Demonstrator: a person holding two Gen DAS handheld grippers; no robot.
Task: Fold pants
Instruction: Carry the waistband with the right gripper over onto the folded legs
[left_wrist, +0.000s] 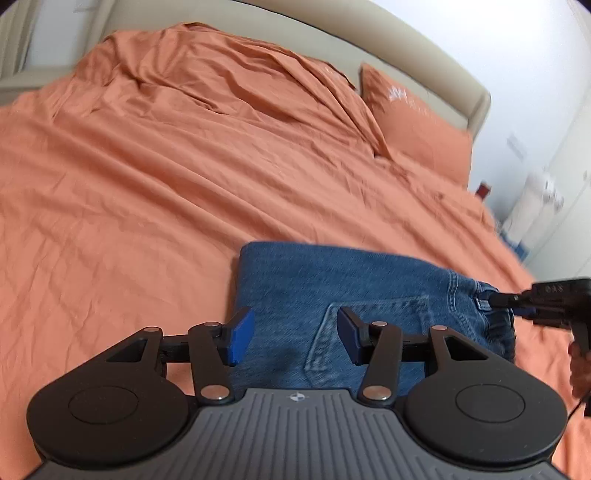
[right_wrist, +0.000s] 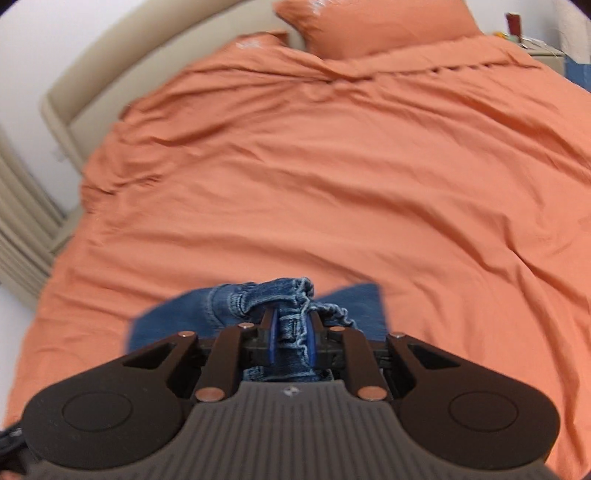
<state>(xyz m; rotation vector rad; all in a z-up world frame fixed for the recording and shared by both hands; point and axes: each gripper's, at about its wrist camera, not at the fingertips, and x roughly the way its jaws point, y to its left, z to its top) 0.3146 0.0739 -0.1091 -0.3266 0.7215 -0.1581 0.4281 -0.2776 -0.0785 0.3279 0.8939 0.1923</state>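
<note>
While the right gripper (right_wrist: 291, 334) clamps the jeans' (left_wrist: 332, 288) waistband, the left gripper (left_wrist: 295, 334), jaws apart, must grip for another fold.

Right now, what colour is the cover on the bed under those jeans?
Orange, a plain, wrinkled duvet cover with no pattern; the right wrist view shows it best.
</note>
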